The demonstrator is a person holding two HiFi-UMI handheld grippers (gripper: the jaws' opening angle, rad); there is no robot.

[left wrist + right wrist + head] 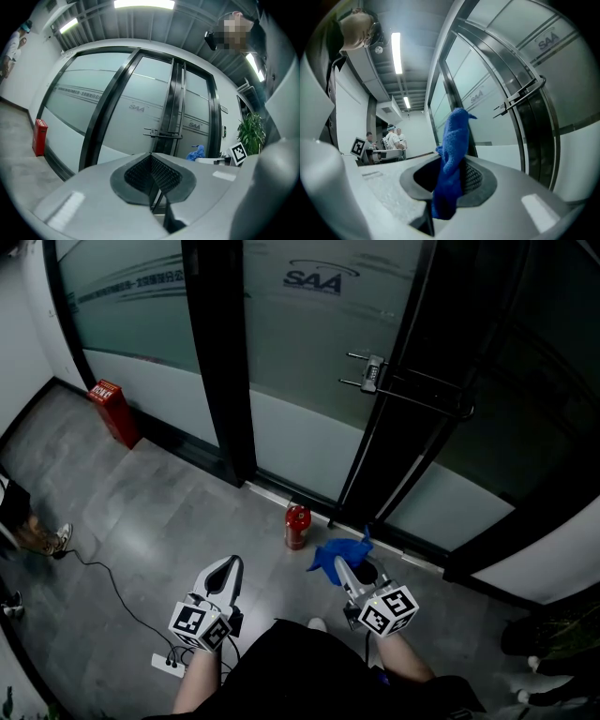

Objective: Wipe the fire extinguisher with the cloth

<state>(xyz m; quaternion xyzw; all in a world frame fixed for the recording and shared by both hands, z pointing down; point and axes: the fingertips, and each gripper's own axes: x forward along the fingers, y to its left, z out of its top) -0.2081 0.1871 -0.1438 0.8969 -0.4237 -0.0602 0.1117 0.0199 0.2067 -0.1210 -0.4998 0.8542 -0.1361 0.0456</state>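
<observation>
A small red fire extinguisher [297, 526] stands upright on the grey floor by the foot of the glass door frame. My right gripper [343, 569] is a short way to its right, shut on a blue cloth [337, 555] that bunches out past the jaw tips. In the right gripper view the blue cloth [451, 164] hangs pinched between the jaws. My left gripper [225, 573] hovers lower left of the extinguisher, shut with nothing in it; its jaws [151, 176] meet in the left gripper view, where the cloth [196, 153] shows at the right.
Glass doors with black frames and a metal handle [375, 374] stand just behind the extinguisher. A red box [114, 412] sits against the wall far left. A black cable [112, 587] and a power strip [167, 664] lie on the floor at left. People stand in the distance [393, 139].
</observation>
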